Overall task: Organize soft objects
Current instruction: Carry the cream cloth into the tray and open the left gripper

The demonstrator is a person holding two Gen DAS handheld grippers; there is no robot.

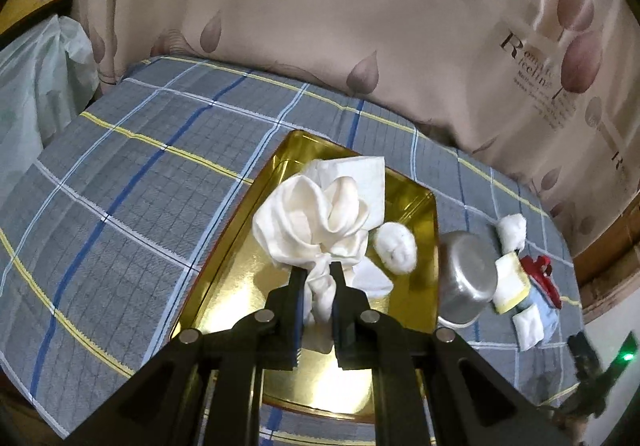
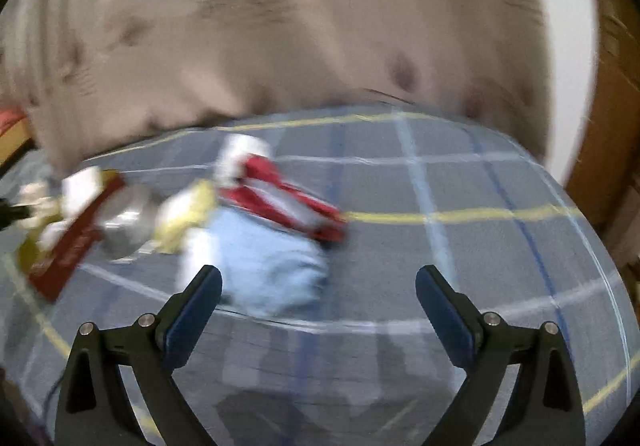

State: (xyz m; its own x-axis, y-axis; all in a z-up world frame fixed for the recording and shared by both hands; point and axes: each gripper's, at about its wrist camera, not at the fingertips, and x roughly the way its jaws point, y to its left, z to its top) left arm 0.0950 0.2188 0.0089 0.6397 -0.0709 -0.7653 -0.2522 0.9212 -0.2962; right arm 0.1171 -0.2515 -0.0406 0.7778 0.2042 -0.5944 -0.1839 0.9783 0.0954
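Left gripper [image 1: 316, 266] is pinched tight on a bunched white cloth [image 1: 312, 217] hanging right over the gold tin tray [image 1: 224, 266] on the bed, presumably to drop it in with the other soft stuff, while right gripper [image 2: 319, 278] hangs wide and empty.

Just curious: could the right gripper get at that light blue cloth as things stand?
Probably yes. The right gripper is open and empty, and the light blue cloth lies just ahead on the bedspread, with nothing between.
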